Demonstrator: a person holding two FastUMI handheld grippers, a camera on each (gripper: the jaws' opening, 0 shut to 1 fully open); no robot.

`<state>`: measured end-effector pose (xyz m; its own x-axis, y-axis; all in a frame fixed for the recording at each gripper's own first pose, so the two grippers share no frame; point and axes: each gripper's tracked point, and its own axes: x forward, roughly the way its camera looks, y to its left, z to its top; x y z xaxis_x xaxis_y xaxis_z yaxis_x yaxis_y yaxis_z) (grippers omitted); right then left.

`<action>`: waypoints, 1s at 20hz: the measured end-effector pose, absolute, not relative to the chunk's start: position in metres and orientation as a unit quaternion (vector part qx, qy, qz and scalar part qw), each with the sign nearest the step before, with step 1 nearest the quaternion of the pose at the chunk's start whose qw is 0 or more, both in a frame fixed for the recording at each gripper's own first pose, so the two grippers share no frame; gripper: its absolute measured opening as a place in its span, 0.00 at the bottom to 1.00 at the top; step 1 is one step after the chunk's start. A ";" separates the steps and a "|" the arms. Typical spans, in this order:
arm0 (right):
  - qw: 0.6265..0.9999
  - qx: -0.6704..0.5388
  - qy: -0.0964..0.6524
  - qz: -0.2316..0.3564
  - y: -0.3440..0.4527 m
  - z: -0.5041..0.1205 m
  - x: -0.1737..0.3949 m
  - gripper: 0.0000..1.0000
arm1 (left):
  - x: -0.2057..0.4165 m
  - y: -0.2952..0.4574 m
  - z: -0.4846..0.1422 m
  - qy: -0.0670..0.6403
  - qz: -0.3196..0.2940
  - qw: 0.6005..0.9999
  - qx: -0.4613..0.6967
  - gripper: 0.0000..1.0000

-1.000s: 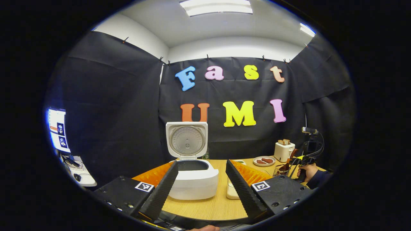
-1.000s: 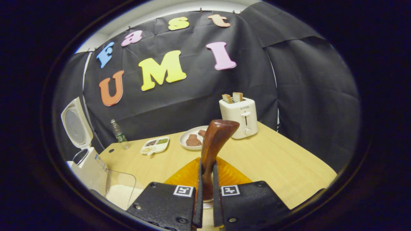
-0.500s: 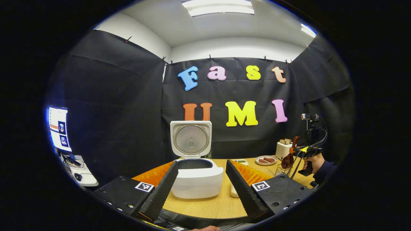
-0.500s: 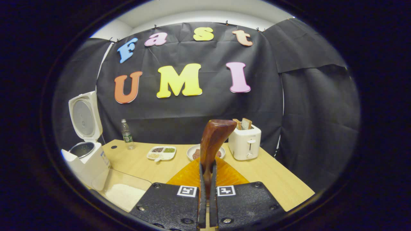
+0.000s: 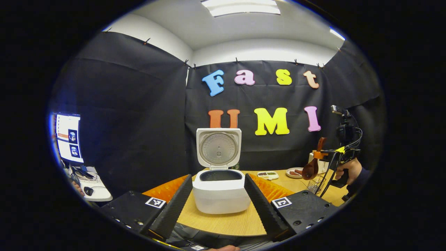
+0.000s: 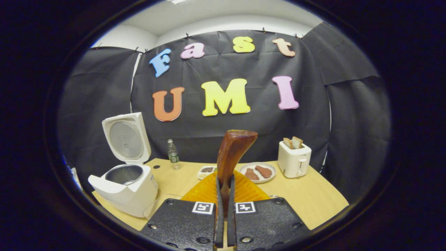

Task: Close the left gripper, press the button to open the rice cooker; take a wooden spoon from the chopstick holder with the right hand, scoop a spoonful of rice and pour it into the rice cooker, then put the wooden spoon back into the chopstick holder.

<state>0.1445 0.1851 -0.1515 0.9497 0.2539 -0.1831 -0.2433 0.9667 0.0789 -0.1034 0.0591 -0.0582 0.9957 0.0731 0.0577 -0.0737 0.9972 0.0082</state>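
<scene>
Jaws clamping upright wooden spoon (image 6: 231, 153)

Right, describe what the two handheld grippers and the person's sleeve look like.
Left gripper: black block housings with square black-and-white markers, ribbed wedge-shaped fingers, and orange ridged plastic behind them. Right gripper: the same housings, markers and orange fan. From the left gripper view, it has a pistol handle, looping black cables, a top-mounted camera and a dark sleeve.

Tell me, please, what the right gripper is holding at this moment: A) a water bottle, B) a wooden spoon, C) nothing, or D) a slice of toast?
B: in the right gripper view, the right gripper has both fingers clamped on the wooden spoon, whose handle rises between them.
</scene>
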 end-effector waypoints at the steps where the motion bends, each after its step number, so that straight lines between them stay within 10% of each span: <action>1: 0.987 0.024 0.097 0.129 0.191 -0.154 0.143 0.09 | -0.106 0.060 -0.057 -0.032 0.036 0.999 0.005 0.95; 20: 0.979 -0.037 0.171 0.108 0.262 -0.286 0.133 0.10 | -0.101 0.088 -0.080 -0.013 0.050 0.998 -0.020 0.95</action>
